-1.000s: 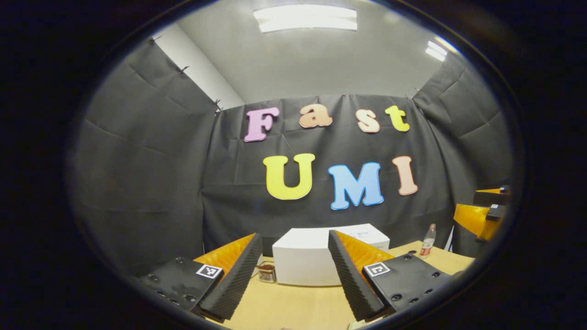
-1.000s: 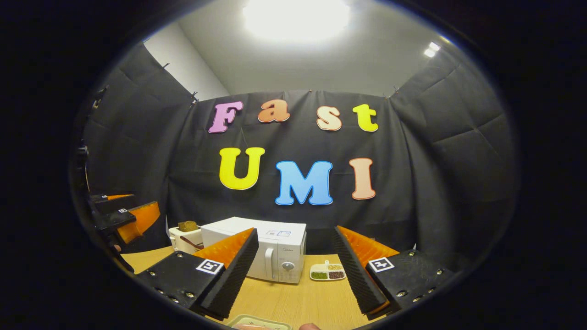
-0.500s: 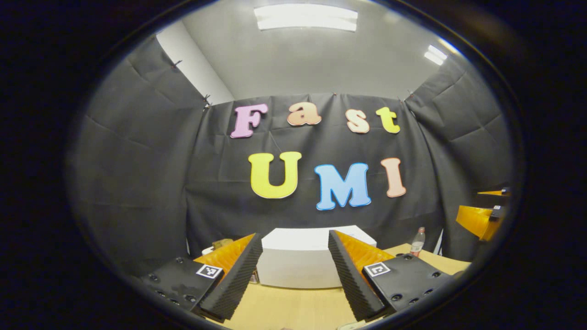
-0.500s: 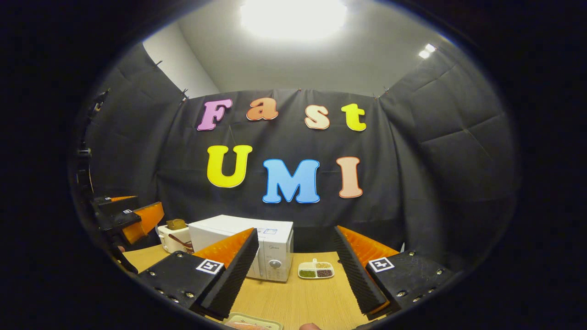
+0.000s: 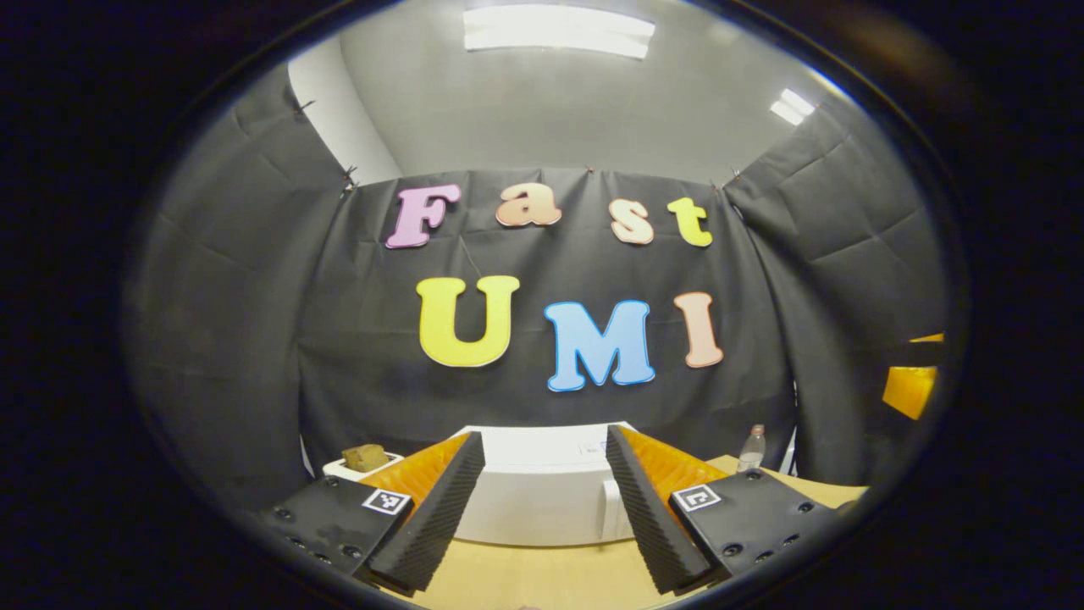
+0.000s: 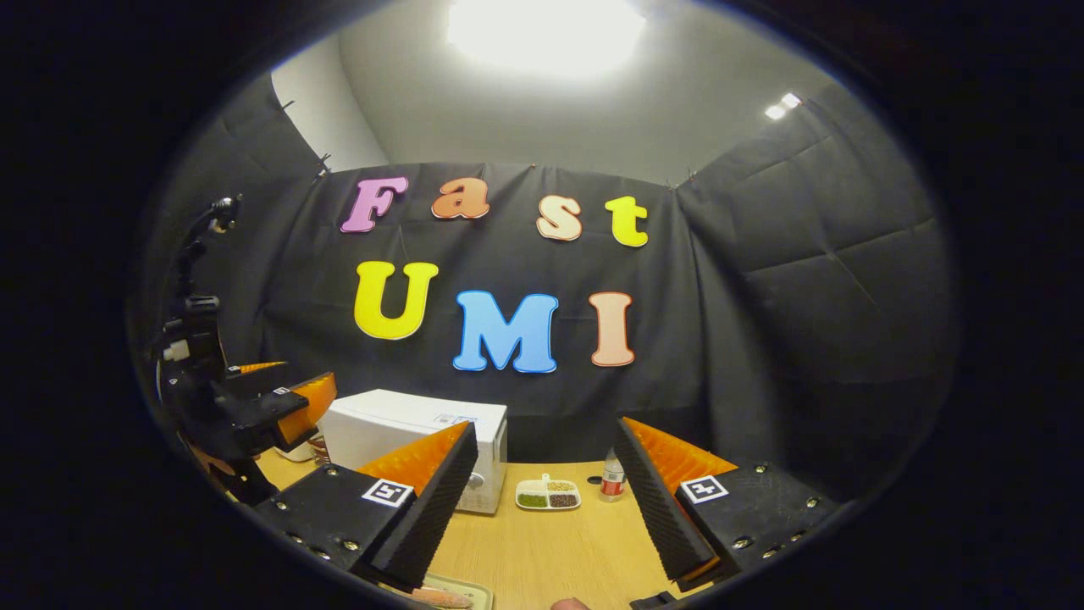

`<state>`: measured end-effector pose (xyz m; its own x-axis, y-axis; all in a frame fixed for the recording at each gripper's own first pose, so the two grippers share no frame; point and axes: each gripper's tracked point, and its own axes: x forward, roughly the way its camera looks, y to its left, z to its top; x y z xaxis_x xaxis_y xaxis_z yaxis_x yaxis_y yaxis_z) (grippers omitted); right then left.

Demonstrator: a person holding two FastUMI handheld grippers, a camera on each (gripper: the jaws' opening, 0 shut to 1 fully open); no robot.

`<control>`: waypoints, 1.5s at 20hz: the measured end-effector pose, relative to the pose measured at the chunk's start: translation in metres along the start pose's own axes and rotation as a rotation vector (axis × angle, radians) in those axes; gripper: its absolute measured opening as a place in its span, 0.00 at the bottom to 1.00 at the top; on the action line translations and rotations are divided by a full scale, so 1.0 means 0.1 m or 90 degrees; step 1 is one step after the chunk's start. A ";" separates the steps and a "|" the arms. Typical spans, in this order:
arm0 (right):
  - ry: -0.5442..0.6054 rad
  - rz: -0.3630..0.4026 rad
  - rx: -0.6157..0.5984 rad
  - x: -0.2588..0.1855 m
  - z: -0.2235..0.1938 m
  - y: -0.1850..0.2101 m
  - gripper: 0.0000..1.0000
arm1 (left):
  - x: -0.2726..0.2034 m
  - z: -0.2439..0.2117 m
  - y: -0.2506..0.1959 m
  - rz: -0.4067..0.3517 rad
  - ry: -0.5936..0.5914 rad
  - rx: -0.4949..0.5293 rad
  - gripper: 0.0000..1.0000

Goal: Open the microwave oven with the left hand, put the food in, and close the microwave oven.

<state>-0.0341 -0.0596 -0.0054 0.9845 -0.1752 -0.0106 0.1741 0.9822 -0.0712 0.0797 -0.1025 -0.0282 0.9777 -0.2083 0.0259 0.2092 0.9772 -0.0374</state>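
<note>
A white microwave oven [image 5: 542, 496] stands shut on the wooden table straight ahead of my left gripper [image 5: 542, 508], whose fingers are spread wide and hold nothing. The right gripper view has the same microwave oven [image 6: 406, 424] at left of centre, its knob half hidden behind a finger. My right gripper [image 6: 542, 500] is open and holds nothing. A tray with food [image 6: 445, 596] peeks in at the bottom edge, below the right gripper. The left gripper [image 6: 275, 402] hangs in the air at the far left, in front of the microwave.
A small divided dish of beans [image 6: 548, 495] and a small bottle [image 6: 616, 476] stand on the table [image 6: 550, 551] right of the microwave. A white toaster with bread [image 5: 366, 460] sits left of the microwave. Black cloth walls close the booth.
Both views have swung to the right: the microwave has slid left in the right gripper view, the bottle has come into sight, and the left gripper has drawn closer to the microwave. The toaster now shows.
</note>
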 end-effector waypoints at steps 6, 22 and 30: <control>0.003 -0.063 -0.011 -0.16 0.01 -0.24 0.99 | 0.46 -0.23 -0.26 -0.042 0.000 0.008 0.97; 0.051 -0.181 -0.063 -0.58 -0.07 -0.67 0.99 | 1.46 -1.76 -0.92 -0.101 0.137 0.018 0.96; 0.061 -0.182 -0.082 -0.68 -0.11 -0.73 0.99 | 1.68 -2.37 -0.97 -0.097 0.211 0.027 0.95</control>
<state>-0.1142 -0.1206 -0.0106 0.8884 -0.4544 -0.0657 0.4327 0.8765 -0.2109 0.2281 -0.2427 -0.2566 0.8895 -0.3464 -0.2981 0.3582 0.9335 -0.0162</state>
